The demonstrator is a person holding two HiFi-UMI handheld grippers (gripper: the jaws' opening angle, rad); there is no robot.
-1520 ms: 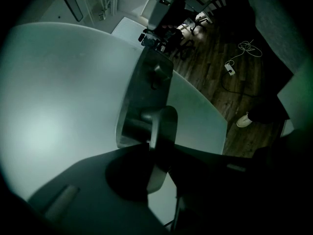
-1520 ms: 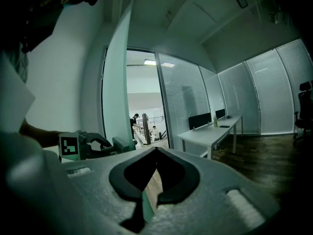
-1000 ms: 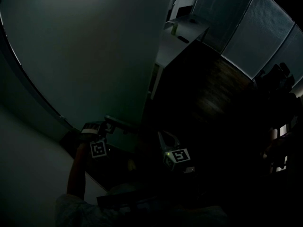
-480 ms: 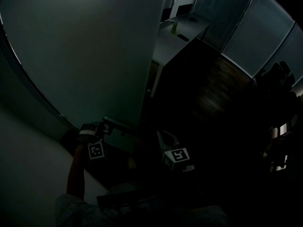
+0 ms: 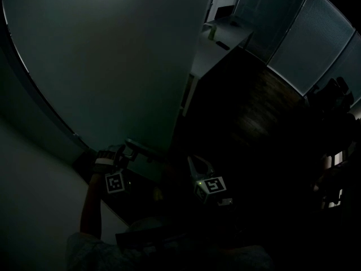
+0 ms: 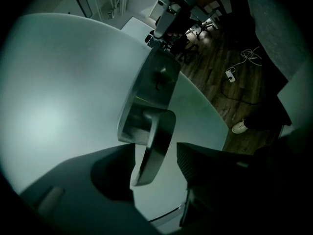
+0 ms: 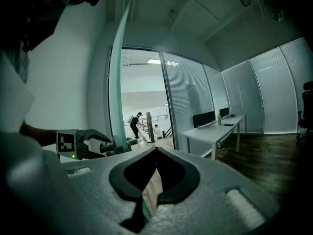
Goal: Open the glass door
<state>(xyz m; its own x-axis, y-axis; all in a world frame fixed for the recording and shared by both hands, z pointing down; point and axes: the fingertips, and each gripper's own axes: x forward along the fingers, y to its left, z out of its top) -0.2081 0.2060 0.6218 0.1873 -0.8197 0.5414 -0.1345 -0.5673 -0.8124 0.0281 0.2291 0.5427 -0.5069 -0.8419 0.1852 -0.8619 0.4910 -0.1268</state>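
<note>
The frosted glass door point(image 5: 113, 66) fills the left of the head view and stands ajar, its green edge point(image 7: 117, 82) rising in the right gripper view. Its metal lever handle point(image 6: 159, 126) lies between the jaws of my left gripper point(image 6: 155, 148), which are opening, with a gap on each side of the lever. From the head, that left gripper point(image 5: 121, 154) sits at the handle point(image 5: 141, 149). My right gripper point(image 5: 194, 165) hangs to the right of the door edge. Its tips point(image 7: 156, 150) are shut together with nothing between them.
The room is dark. A white desk point(image 5: 220, 38) with a bottle stands behind the door, along a wall of blinds point(image 5: 304, 33). An office chair point(image 5: 333, 89) is at the far right. People point(image 7: 134, 124) stand in the bright corridor beyond the doorway. A cable point(image 6: 244, 58) lies on the wooden floor.
The left gripper's jaws have spread apart from the lever handle they were closed on. Both hands stay where they were.
</note>
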